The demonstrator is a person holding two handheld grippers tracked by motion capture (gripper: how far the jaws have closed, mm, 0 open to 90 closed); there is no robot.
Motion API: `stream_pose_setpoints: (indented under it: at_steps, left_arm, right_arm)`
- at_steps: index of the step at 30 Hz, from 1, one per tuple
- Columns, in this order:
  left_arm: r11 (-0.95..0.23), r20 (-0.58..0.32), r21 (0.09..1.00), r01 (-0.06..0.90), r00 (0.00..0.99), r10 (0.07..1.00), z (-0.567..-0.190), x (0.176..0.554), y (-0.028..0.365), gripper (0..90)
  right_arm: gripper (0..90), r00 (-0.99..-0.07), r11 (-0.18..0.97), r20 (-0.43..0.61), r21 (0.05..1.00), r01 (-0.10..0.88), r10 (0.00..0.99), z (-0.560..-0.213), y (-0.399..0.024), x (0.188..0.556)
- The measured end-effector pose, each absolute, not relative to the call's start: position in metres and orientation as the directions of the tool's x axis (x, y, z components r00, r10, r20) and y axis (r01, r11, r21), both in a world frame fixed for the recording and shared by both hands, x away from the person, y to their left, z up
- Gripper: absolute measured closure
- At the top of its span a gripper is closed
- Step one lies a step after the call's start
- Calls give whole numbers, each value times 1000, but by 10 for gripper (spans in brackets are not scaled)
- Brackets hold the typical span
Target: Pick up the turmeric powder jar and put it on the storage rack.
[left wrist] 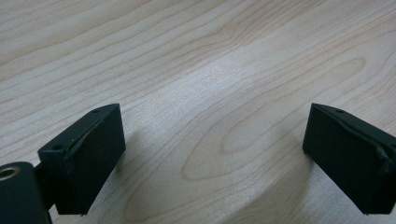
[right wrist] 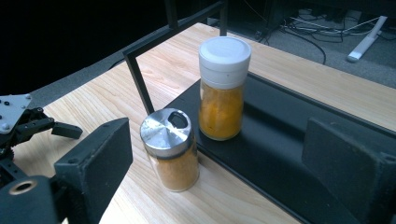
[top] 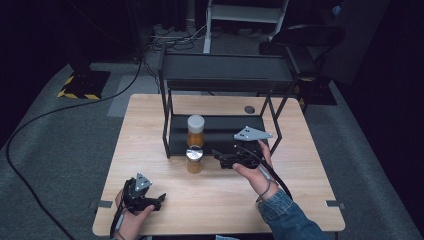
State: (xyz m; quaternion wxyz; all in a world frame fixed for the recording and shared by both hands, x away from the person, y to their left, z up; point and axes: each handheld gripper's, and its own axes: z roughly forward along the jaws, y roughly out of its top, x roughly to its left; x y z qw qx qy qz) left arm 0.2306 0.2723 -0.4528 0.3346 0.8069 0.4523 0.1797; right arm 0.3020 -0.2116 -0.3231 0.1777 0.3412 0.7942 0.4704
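Right claw [top: 218, 156], jaws apart and empty, sits at centre frame beside the steel-lidded spice jar [top: 194, 159] on the bench [top: 150, 145] before the rack [top: 225, 131]; it should straddle the glass below the lid, squarely, then close gently.

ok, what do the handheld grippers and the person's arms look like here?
Both grippers, left and right, are black with two blocky flat jaws, a grey three-cornered plate on top and a black trailing cable. The right forearm wears a blue denim sleeve.
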Motion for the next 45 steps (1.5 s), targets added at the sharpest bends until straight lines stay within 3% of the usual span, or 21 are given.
stream_pose_setpoints:
  at_steps: [45]
  left_arm:
    - [-367, -13, 703, 610, 526, 850, -453, 231, 272, 57]
  right_arm:
    - [77, -730, 403, 34, 815, 416, 683, -370, -140, 342]
